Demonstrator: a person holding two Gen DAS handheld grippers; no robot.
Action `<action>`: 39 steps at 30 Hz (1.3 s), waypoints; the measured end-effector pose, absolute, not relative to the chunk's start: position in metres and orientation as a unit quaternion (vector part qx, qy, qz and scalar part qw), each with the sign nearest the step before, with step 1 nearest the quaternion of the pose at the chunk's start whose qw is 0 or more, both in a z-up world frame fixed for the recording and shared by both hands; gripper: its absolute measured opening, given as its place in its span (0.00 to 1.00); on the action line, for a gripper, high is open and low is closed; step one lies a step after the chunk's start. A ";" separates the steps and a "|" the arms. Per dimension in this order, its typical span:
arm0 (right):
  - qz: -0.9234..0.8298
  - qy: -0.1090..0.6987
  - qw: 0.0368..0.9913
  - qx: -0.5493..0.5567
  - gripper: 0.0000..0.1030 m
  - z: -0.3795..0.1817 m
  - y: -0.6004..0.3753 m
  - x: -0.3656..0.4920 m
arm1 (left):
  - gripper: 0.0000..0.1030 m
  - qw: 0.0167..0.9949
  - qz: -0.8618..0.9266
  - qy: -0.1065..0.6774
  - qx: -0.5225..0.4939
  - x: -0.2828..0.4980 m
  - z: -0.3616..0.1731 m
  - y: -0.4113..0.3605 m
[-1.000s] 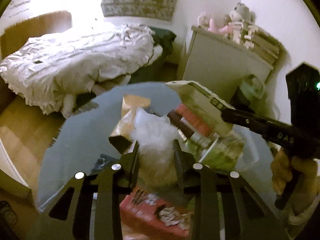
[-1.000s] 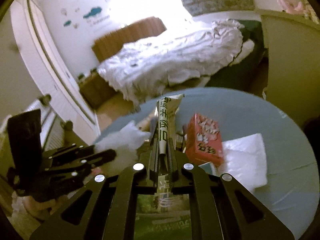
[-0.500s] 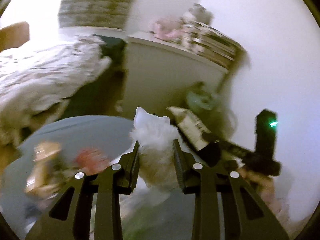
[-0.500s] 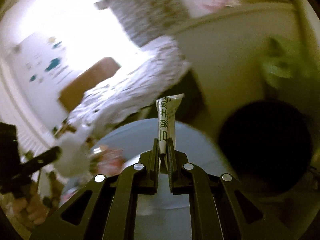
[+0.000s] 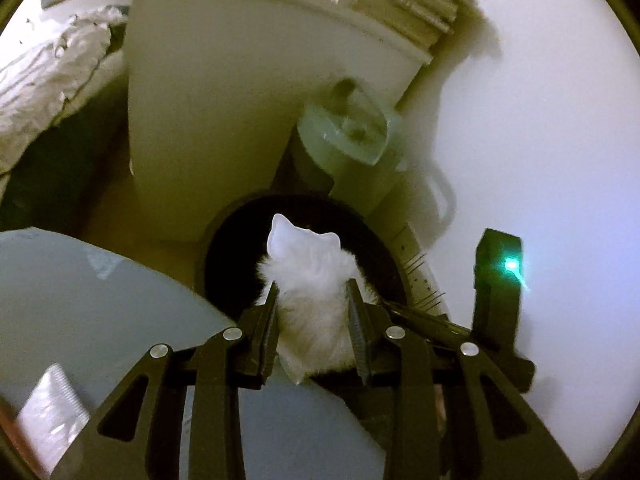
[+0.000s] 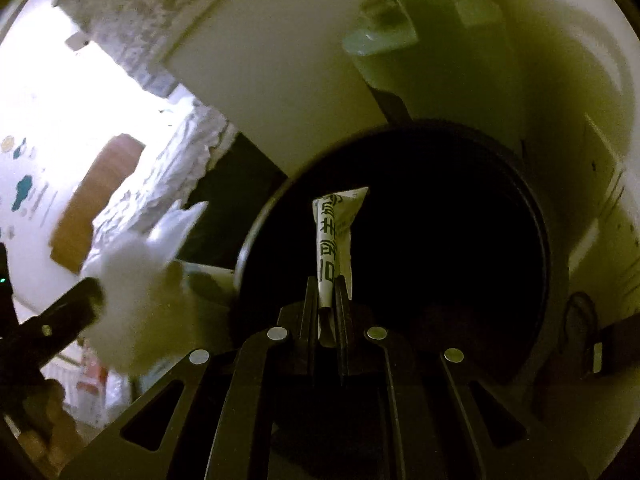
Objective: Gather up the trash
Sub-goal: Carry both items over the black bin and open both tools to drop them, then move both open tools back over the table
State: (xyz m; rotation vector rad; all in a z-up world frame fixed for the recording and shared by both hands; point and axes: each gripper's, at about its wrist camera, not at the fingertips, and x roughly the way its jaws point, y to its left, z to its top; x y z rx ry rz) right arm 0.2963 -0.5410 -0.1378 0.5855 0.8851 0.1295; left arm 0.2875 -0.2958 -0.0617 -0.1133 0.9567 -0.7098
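The crumpled white tissue point(image 5: 310, 280) sits pinched between the pads of the left gripper point(image 5: 312, 304), and the folded white wrapper with green print point(image 6: 334, 236) stands clamped upright in the nearly closed right gripper point(image 6: 326, 294); both pieces of trash now hang over the dark mouth of the black round bin point(image 6: 400, 208). A second ago both grippers were above the blue-grey table point(image 5: 80, 292) among the snack boxes with the bed filling the background; since then the views have swung away from the table toward the bin on the floor, while each grip looks unchanged. In the left wrist view the table edge lies to the left of the bin and just touches it in the picture, with a silvery-white packet point(image 5: 48, 412) lying near the lower left edge. Behind the bin stands a white cabinet point(image 5: 208, 112) with stacked books point(image 5: 400, 4) on top, and a pale green container point(image 5: 348, 136) leans between cabinet and wall. The white rumpled bedding point(image 5: 44, 76) shows at the far left. Only the left wrist view shows the right gripper's black housing with a green light point(image 5: 510, 266) off to the right. Only the right wrist view shows the bin's full opening, the left gripper's black fingers point(image 6: 60, 312) holding the tissue at lower left, a bit of the person's hand point(image 6: 48, 420) beneath it, and the wooden headboard point(image 6: 92, 200) by the bright wall.
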 end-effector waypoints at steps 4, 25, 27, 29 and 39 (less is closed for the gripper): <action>0.058 0.432 0.854 0.282 0.08 -0.147 -0.545 0.303 | 0.30 0.819 -0.328 0.468 -0.048 0.296 -0.078 -0.307; 0.036 0.424 0.853 0.303 0.56 -0.151 -0.553 0.303 | 0.72 0.835 -0.304 0.457 -0.049 0.284 -0.072 -0.296; 0.040 0.418 0.858 0.297 0.56 -0.149 -0.549 0.301 | 0.72 0.840 -0.303 0.447 -0.052 0.276 -0.062 -0.288; 0.048 0.410 0.864 0.287 0.56 -0.144 -0.543 0.300 | 0.72 0.845 -0.303 0.437 -0.055 0.266 -0.052 -0.281; 0.110 0.354 0.894 0.250 0.67 -0.110 -0.505 0.278 | 0.74 0.884 -0.256 0.382 -0.089 0.204 -0.001 -0.182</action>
